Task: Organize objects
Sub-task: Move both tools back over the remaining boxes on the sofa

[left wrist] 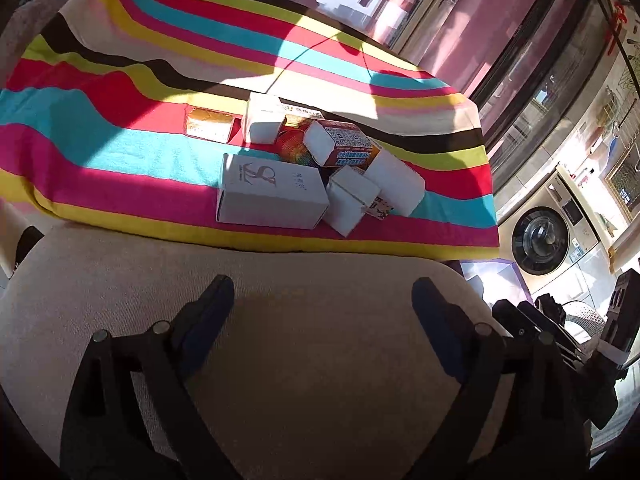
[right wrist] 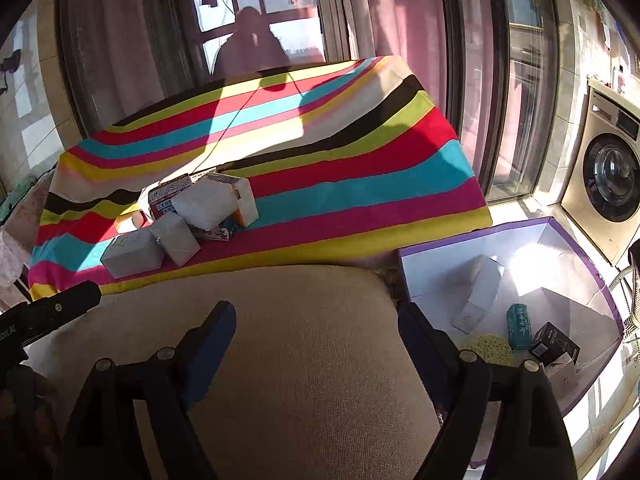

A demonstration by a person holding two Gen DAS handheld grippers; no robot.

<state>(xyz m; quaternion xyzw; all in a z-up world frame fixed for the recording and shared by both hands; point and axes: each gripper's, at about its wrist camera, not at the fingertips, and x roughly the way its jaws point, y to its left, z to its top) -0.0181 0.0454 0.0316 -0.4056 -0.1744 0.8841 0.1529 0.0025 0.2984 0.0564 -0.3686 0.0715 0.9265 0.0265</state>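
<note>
Left gripper (left wrist: 322, 296) spread wide, holding nothing, above a beige cushion (left wrist: 280, 280); right gripper (right wrist: 316, 324) likewise spread and empty over the same cushion; beyond its far edge, a pile of small boxes (left wrist: 312, 168) sits near the near edge of the striped worktop (left wrist: 120, 128); off the worktop's right corner, a purple-rimmed bin (right wrist: 612, 300) holds several boxes; washing machine (right wrist: 608, 180) behind it.

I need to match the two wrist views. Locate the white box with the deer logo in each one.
Left wrist: white deer-logo box at centre, nearest box of the pile.
Right wrist: same box at left, the pile's near end.
Shared landmark: striped cloth.
</note>
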